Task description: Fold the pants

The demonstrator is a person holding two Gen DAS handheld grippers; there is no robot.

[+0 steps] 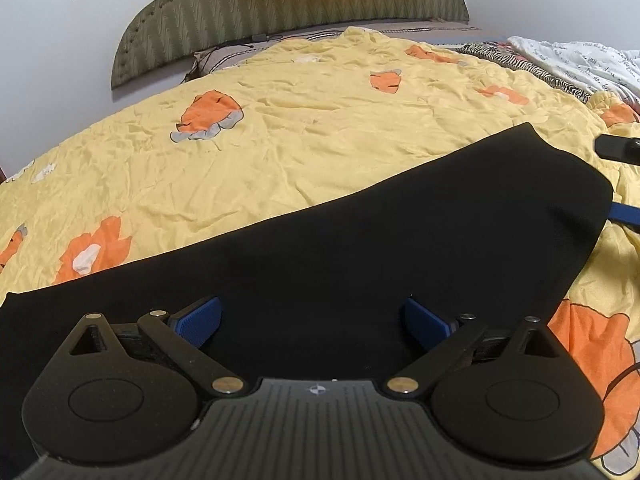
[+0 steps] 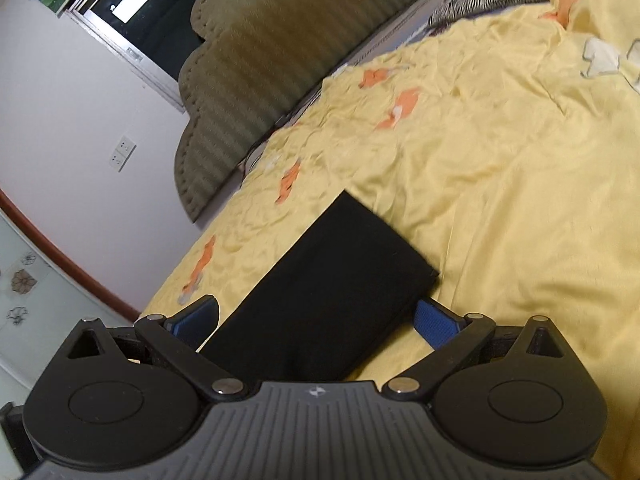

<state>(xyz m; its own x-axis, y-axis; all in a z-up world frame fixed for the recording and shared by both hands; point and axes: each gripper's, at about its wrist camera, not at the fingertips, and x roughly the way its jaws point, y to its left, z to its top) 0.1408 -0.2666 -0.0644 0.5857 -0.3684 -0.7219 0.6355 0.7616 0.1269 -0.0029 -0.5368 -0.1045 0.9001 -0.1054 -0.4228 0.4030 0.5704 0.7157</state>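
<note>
Yellow bedspread [image 1: 280, 140] holds black pants [image 1: 360, 248] below green headboard [image 1: 288, 4].

The right gripper [image 2: 316, 320] has its two blue fingers [image 2: 438, 322] spread wide apart, with nothing held between them. Black pants [image 2: 332, 280] lie folded in a flat shape on the yellow blanket [image 2: 500, 200], and the near end sits between the fingers. The blanket has orange patches and many wrinkles. Behind the bed stands a green headboard [image 2: 256, 80]. A white wall [image 2: 80, 140] has a socket [image 2: 122, 153] and a dark window [image 2: 156, 12].
</note>
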